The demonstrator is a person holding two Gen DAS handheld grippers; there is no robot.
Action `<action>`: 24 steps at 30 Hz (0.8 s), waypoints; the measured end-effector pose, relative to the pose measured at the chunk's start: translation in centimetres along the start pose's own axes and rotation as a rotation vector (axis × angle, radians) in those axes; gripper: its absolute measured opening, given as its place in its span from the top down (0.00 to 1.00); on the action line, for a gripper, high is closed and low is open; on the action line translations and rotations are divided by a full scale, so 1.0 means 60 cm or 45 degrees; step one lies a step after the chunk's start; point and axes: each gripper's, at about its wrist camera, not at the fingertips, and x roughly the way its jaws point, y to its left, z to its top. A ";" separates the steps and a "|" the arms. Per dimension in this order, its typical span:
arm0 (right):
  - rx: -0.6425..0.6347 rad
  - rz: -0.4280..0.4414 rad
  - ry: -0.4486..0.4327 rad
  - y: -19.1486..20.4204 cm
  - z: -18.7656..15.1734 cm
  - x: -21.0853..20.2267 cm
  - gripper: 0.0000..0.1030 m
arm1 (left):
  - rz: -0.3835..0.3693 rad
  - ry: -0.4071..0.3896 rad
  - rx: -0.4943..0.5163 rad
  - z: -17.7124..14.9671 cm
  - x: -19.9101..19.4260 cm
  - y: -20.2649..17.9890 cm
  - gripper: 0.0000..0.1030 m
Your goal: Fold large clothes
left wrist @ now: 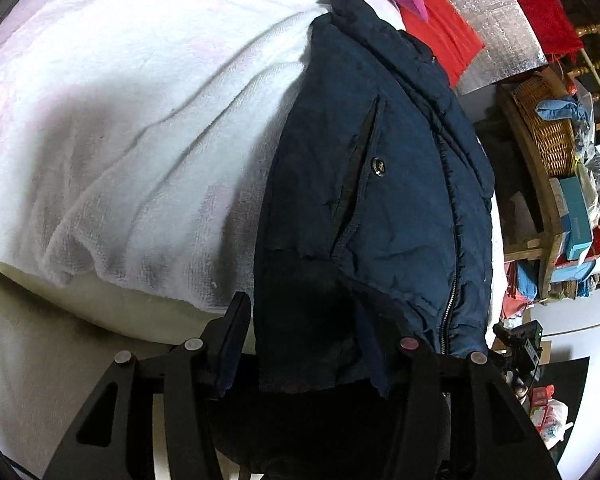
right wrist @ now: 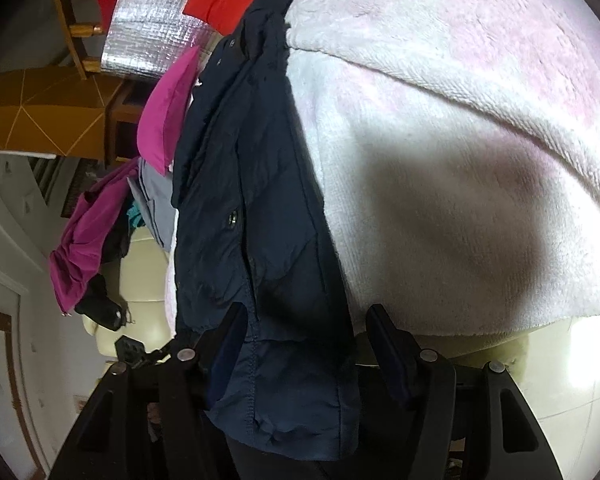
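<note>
A dark navy padded jacket [left wrist: 380, 200] with a zipper and a snap pocket lies on a white fluffy blanket [left wrist: 140, 100]. Its hem end hangs between the fingers of my left gripper [left wrist: 304, 340]. The jaws stand wide apart and the right finger is hidden behind the cloth. In the right wrist view the same jacket [right wrist: 252, 200] stretches away over the blanket [right wrist: 460, 160]. Its near end drapes between the fingers of my right gripper [right wrist: 304, 340], whose jaws also stand wide apart around the cloth.
Magenta cloth [right wrist: 168, 112], red cloth [left wrist: 444, 36] and a silver foil mat [left wrist: 496, 16] lie at the far end. A wooden shelf with a wicker basket [left wrist: 548, 128] and boxes stands to the right. More clothes [right wrist: 84, 248] hang over a cream sofa edge.
</note>
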 end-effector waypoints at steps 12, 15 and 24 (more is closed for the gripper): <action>-0.095 0.047 0.099 0.021 -0.018 0.032 0.52 | -0.011 0.000 0.087 0.002 0.002 -0.017 0.61; -0.072 0.059 0.142 0.020 -0.018 0.049 0.53 | -0.008 0.026 0.086 0.007 0.011 -0.017 0.61; -0.224 -0.057 0.047 0.093 -0.011 0.024 0.86 | 0.014 -0.068 0.195 0.018 -0.022 -0.058 0.83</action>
